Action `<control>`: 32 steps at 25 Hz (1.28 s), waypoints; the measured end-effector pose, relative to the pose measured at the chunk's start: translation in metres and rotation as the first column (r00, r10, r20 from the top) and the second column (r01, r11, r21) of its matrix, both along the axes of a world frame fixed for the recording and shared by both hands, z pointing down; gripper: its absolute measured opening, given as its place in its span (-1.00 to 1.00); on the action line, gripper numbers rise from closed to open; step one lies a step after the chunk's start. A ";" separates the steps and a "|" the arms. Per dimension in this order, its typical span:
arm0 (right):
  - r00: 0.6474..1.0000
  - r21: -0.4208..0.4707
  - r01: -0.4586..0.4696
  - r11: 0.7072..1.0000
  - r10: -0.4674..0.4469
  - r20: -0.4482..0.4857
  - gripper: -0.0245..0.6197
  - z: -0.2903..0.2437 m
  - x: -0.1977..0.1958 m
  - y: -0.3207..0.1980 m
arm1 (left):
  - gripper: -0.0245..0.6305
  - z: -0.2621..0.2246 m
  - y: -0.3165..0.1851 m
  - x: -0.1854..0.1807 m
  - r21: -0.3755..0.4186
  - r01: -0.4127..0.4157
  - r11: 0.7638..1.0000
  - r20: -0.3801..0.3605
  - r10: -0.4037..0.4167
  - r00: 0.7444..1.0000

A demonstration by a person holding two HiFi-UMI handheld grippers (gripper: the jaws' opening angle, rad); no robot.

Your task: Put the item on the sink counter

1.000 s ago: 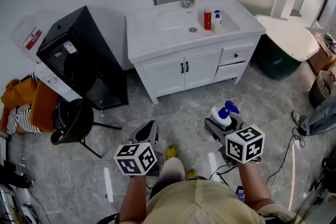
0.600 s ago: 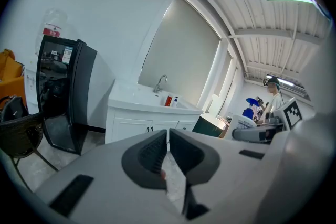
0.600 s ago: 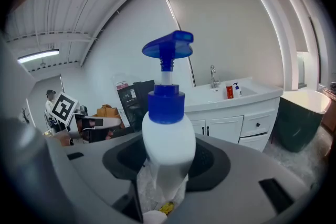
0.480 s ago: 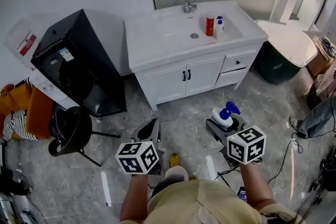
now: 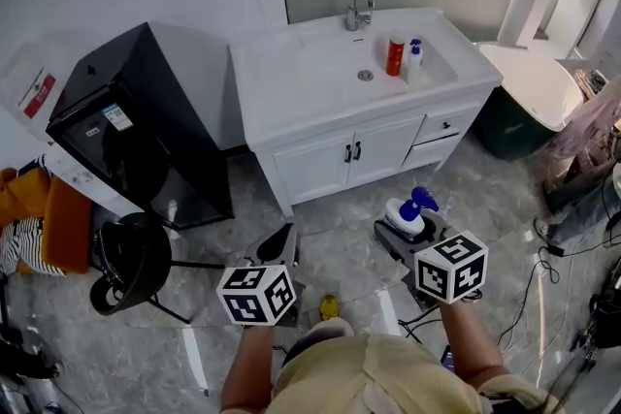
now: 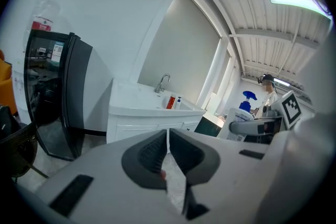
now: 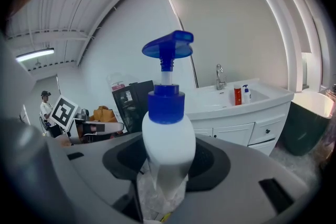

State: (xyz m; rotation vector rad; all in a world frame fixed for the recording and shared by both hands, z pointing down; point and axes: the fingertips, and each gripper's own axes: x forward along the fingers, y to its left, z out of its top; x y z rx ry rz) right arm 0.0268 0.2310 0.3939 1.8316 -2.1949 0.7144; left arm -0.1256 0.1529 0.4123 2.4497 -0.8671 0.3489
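Observation:
My right gripper (image 5: 411,224) is shut on a white pump bottle (image 5: 406,212) with a blue pump head, held upright over the floor. In the right gripper view the bottle (image 7: 168,136) fills the centre between the jaws of that gripper (image 7: 167,160). My left gripper (image 5: 279,249) is shut with nothing in it; its jaws of the left gripper (image 6: 168,150) meet in a thin line. The white sink counter (image 5: 281,82) stands ahead across the floor, apart from both grippers. It also shows as the sink counter (image 6: 131,103) and sink counter (image 7: 226,99).
On the counter stand a faucet (image 5: 359,5), a red bottle (image 5: 395,56) and a small white bottle (image 5: 415,60). A black fridge (image 5: 136,126) and a black chair (image 5: 131,252) are at the left. A green bin with a white lid (image 5: 529,82) and floor cables (image 5: 543,257) are at the right.
The sink counter has shifted lower and a little right in the head view. Both grippers keep their pose, and the bottle stays in the right one.

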 end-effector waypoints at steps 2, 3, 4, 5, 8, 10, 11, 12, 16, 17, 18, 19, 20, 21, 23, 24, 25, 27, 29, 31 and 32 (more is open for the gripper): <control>1.000 -0.003 -0.004 1.000 0.004 -0.004 -0.25 0.000 -0.003 -0.011 | -0.78 0.001 -0.011 -0.001 0.002 -0.010 1.000 0.004 0.010 1.000; 1.000 -0.005 -0.007 1.000 0.007 -0.004 -0.25 0.000 -0.004 -0.016 | -0.78 0.001 -0.017 -0.002 0.001 -0.015 1.000 0.006 0.015 1.000; 1.000 -0.008 -0.009 1.000 0.009 -0.004 -0.25 0.000 -0.005 -0.020 | -0.78 0.001 -0.021 -0.003 0.001 -0.020 1.000 0.007 0.020 1.000; 1.000 -0.010 -0.012 1.000 0.012 -0.005 -0.25 0.000 -0.006 -0.024 | -0.78 0.000 -0.026 -0.004 0.001 -0.023 1.000 0.007 0.023 1.000; 1.000 -0.010 -0.020 1.000 0.019 -0.011 -0.25 -0.001 -0.009 -0.036 | -0.78 -0.001 -0.040 -0.007 0.005 -0.024 1.000 0.001 0.024 1.000; 1.000 -0.004 -0.025 1.000 0.025 -0.014 -0.25 -0.002 -0.010 -0.043 | -0.78 0.000 -0.048 -0.009 0.005 -0.024 1.000 -0.002 0.024 1.000; 1.000 0.000 -0.027 1.000 0.027 -0.015 -0.25 -0.003 -0.011 -0.046 | -0.78 0.001 -0.050 -0.009 0.004 -0.025 1.000 -0.002 0.025 1.000; 0.999 0.004 -0.028 1.000 0.028 -0.015 -0.25 -0.004 -0.012 -0.049 | -0.78 0.002 -0.053 -0.010 0.003 -0.027 1.000 -0.003 0.027 1.000; 0.999 0.007 -0.024 1.000 0.024 -0.028 -0.25 -0.008 -0.014 -0.061 | -0.78 0.002 -0.063 -0.007 0.001 -0.035 0.999 -0.012 0.035 0.999; 0.999 0.005 -0.022 1.000 0.022 -0.033 -0.25 -0.009 -0.014 -0.064 | -0.78 0.002 -0.065 -0.006 0.000 -0.034 0.999 -0.013 0.034 0.999; 0.999 0.004 -0.020 1.000 0.020 -0.036 -0.25 -0.009 -0.013 -0.066 | -0.78 0.002 -0.068 -0.005 -0.002 -0.032 0.999 -0.014 0.032 0.999; 0.999 0.003 -0.019 1.000 0.019 -0.037 -0.25 -0.010 -0.013 -0.069 | -0.78 0.002 -0.071 -0.004 -0.003 -0.030 1.000 -0.015 0.030 0.999; 0.999 0.003 -0.019 1.000 0.019 -0.038 -0.25 -0.010 -0.012 -0.071 | -0.78 0.002 -0.073 -0.003 -0.005 -0.030 1.000 -0.016 0.029 0.999; 0.999 0.003 -0.019 1.000 0.019 -0.039 -0.25 -0.009 -0.011 -0.074 | -0.78 0.002 -0.075 -0.002 -0.007 -0.030 1.000 -0.017 0.030 0.999; 0.999 0.001 -0.017 1.000 0.017 -0.041 -0.25 -0.008 -0.009 -0.081 | -0.78 0.003 -0.080 0.001 -0.007 -0.031 0.999 -0.014 0.031 0.999; 0.999 0.000 -0.015 1.000 0.015 -0.042 -0.25 -0.007 -0.007 -0.085 | -0.78 0.003 -0.083 0.002 -0.006 -0.030 1.000 -0.011 0.030 0.999; 0.999 -0.001 -0.012 1.000 0.012 -0.042 -0.25 -0.006 -0.004 -0.089 | -0.78 0.003 -0.087 0.004 -0.005 -0.027 1.000 -0.009 0.027 1.000; 0.999 0.001 -0.003 1.000 0.004 -0.040 -0.25 -0.004 0.001 -0.099 | -0.78 0.004 -0.097 0.008 -0.004 -0.014 1.000 -0.005 0.014 1.000; 0.999 0.003 0.009 1.000 -0.009 -0.042 -0.25 -0.003 0.008 -0.109 | -0.78 0.004 -0.107 0.014 -0.001 -0.001 1.000 -0.005 0.001 1.000; 0.999 0.005 0.023 1.000 -0.022 -0.048 -0.25 -0.002 0.016 -0.121 | -0.78 0.003 -0.118 0.023 0.005 0.007 1.000 -0.001 -0.007 1.000; 0.998 0.005 0.029 1.000 -0.029 -0.050 -0.25 -0.003 0.021 -0.126 | -0.78 0.003 -0.124 0.029 0.008 0.009 1.000 0.000 -0.009 1.000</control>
